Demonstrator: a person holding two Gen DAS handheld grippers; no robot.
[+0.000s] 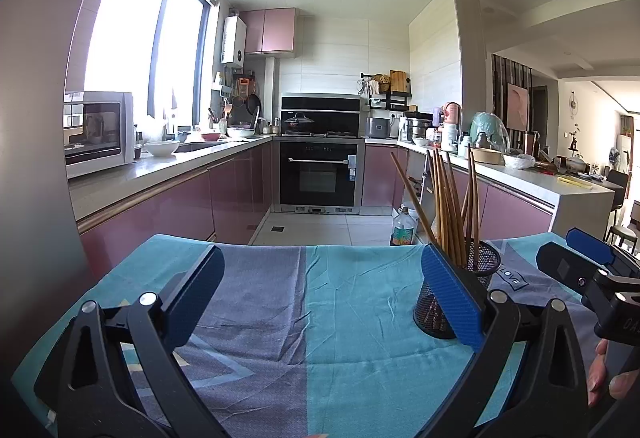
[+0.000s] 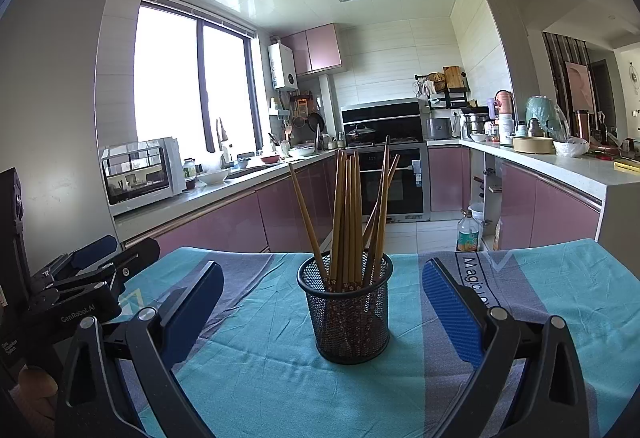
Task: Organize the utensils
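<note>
Chopsticks [image 2: 348,222] stand bundled in mesh cup [image 2: 347,318]; left tongs [image 1: 320,302] and right tongs [image 2: 322,312] both spread apart, empty.

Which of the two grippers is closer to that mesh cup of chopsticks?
Right. The right gripper faces the mesh cup head-on, open, with the cup centred ahead of its fingers. The left gripper, also open, points past it, with the cup off to its right side.
</note>
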